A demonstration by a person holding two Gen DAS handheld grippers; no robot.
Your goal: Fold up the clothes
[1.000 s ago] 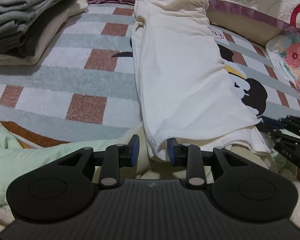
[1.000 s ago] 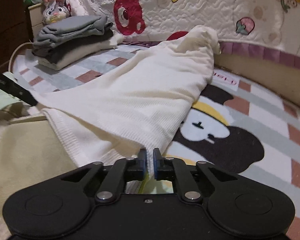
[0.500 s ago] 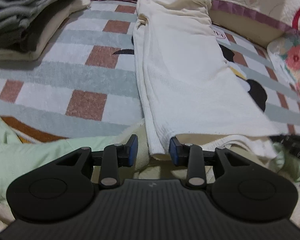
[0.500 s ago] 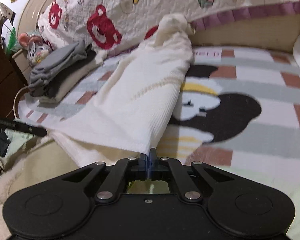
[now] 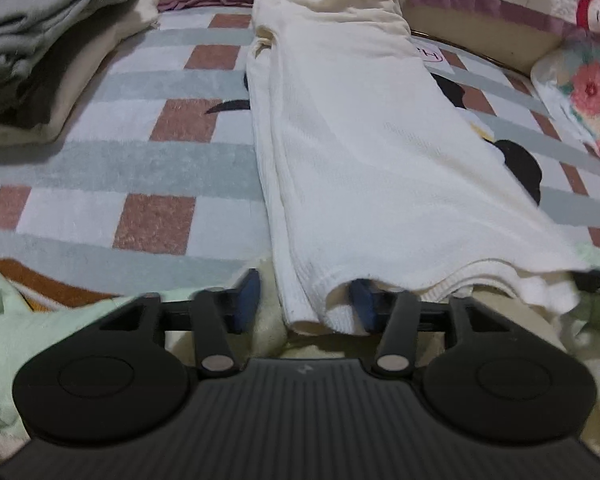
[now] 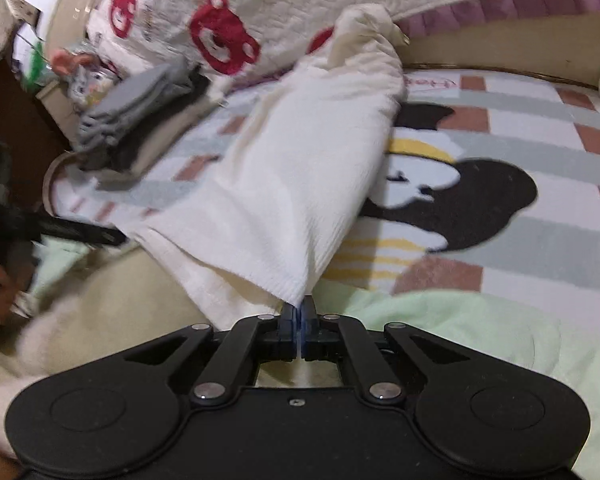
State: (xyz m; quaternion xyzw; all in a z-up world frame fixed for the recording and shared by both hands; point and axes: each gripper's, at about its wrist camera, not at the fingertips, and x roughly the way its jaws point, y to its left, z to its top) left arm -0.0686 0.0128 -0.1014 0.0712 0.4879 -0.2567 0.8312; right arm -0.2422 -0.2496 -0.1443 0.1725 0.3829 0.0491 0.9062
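A cream knitted garment point(image 5: 360, 140) lies lengthwise on the checked blanket, folded into a long strip. My left gripper point(image 5: 305, 304) is at its near hem. A fold of that hem sits between the jaws, which are closing; the left pad still stands apart from the cloth. In the right wrist view the same garment point(image 6: 300, 168) runs away from me. My right gripper point(image 6: 299, 320) is shut on its near right corner, which is lifted a little. The left gripper point(image 6: 80, 234) shows as a dark bar at the garment's other corner.
A stack of folded grey and cream clothes point(image 5: 32, 40) sits at the back left of the checked blanket point(image 5: 140, 160). Mint-green cloth point(image 6: 460, 328) lies at the near edge. A red-bear quilt point(image 6: 228, 40) lines the back, and a floral cushion point(image 5: 592, 92) sits at the right.
My right gripper has shut on the garment's corner, rolled and lifted it slightly. The left gripper has moved in on the hem, which now lies between its jaws.
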